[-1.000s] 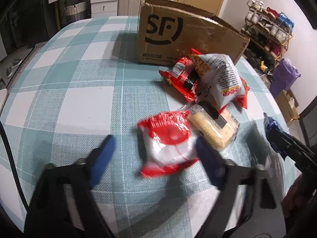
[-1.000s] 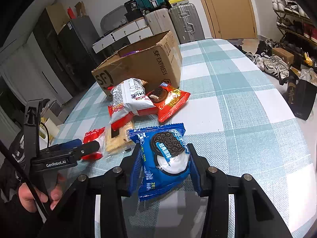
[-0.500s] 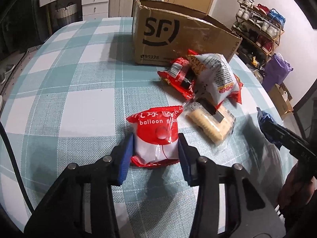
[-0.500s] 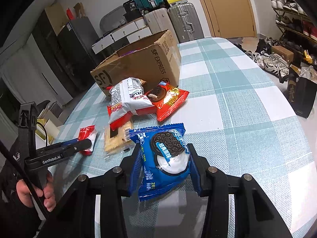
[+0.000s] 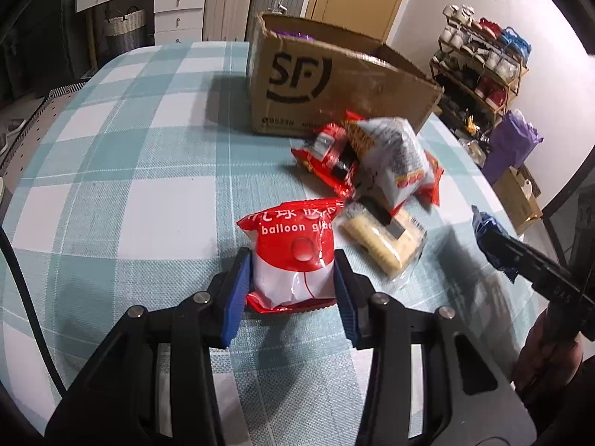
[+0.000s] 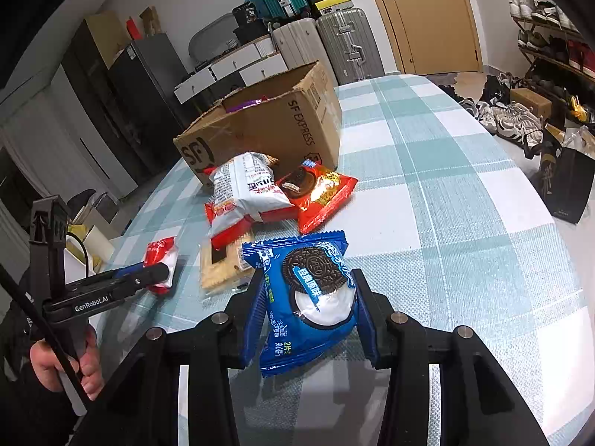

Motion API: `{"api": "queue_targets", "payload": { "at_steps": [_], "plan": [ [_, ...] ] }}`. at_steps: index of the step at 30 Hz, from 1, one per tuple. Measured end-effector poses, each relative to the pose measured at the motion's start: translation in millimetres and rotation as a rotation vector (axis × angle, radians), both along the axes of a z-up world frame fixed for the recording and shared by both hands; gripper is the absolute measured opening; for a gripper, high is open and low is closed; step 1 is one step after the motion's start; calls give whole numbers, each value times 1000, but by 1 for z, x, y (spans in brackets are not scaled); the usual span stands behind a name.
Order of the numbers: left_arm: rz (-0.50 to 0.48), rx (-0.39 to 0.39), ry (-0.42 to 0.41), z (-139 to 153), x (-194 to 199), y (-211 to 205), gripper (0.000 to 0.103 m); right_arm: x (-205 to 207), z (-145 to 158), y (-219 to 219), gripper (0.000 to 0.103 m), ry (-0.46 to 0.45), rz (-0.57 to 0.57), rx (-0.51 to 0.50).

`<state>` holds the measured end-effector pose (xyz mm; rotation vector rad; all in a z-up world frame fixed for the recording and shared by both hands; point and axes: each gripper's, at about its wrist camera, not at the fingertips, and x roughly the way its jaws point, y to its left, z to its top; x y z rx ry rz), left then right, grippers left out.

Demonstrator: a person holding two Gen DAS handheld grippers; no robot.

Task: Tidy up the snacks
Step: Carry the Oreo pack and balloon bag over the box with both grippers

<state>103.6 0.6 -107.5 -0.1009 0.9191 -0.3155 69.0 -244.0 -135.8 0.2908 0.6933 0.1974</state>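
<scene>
Left wrist view: the left tongs (image 5: pixel 292 282) have just been closing and now pinch the red "balloon glue" packet (image 5: pixel 293 256) low on the worktop (image 5: pixel 122 171); gripped near its bottom edge, the slick pouch could slip out. The right tongs (image 6: pixel 308 308) clamp the blue Oreo pack (image 6: pixel 312 290). Ahead of both stands the box (image 6: pixel 275 137) marked "SF EXPRESS".

brown cardboard box (image 6: pixel 282 130): "sf express", "sf" logo
red-and-white snack pouch (image 5: pixel 293 256): "balloon"
blue cookie packet (image 6: pixel 308 297): "oreo"
black left gripper (image 6: pixel 163 271) handle: "genrobot.ai"
</scene>
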Motion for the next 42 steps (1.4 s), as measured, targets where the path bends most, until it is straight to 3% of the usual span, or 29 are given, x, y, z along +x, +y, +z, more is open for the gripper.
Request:
{"api": "queue_targets", "payload": {
  "at_steps": [9, 21, 34, 42],
  "plan": [
    [-24, -13, -59, 34, -4, -1, 40, 0, 27, 6, 43, -55, 19, 16],
    [-64, -51, -126, 95, 11, -6, 40, 22, 89, 23, 43, -159, 98, -13],
    [-93, -84, -202, 174, 53, -14, 40, 71, 160, 37, 43, -255, 151, -4],
    [-135, -89, -184, 211, 94, -29, 40, 113, 190, 36, 43, -276, 154, 21]
  ]
}}
